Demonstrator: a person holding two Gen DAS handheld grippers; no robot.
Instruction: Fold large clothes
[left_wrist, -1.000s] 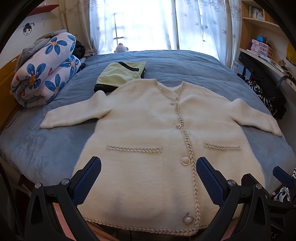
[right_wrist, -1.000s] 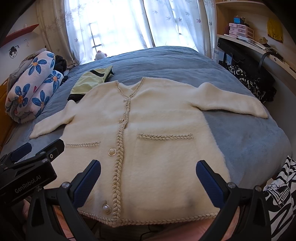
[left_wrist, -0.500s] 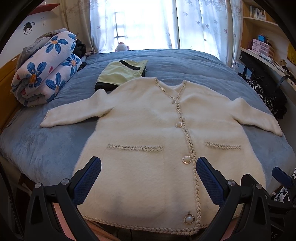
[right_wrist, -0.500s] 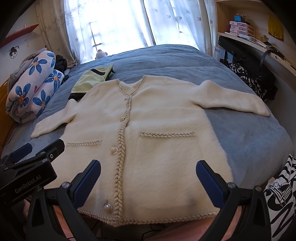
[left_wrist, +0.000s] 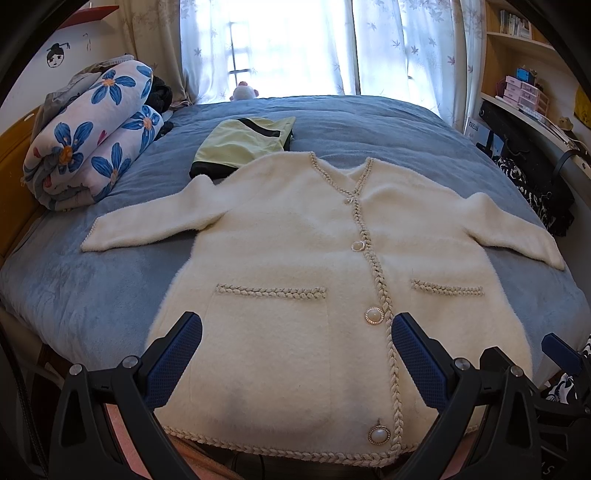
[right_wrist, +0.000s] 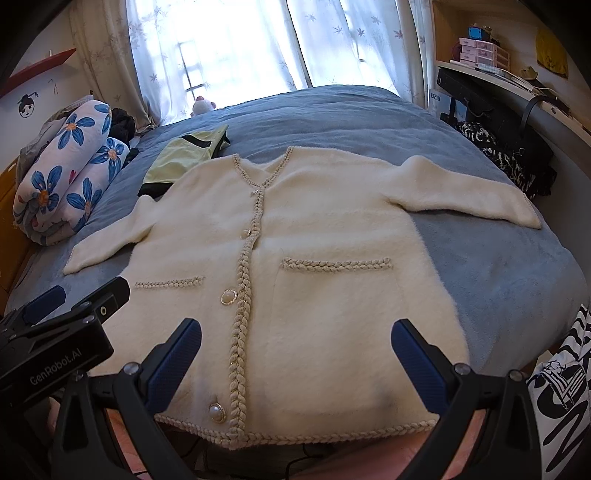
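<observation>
A cream fuzzy cardigan (left_wrist: 295, 258) (right_wrist: 325, 236) with braided trim and pearl buttons lies flat and buttoned on the blue bed, both sleeves spread out sideways. My left gripper (left_wrist: 295, 354) hovers open above the hem on the garment's left half, nothing between its blue pads. My right gripper (right_wrist: 295, 354) hovers open over the hem on the right half, also empty. The left gripper's body (right_wrist: 55, 343) shows at the lower left of the right wrist view.
A folded yellow-green garment (left_wrist: 243, 144) lies beyond the collar. A rolled floral quilt (left_wrist: 88, 136) sits at the left bed edge. A desk and shelves with dark bags (left_wrist: 532, 173) stand to the right. A window with curtains (left_wrist: 295, 48) is behind the bed.
Both grippers have drifted slightly; the cardigan sits a little lower and nearer in the views. Nothing was grasped, and the garment itself has not moved.
</observation>
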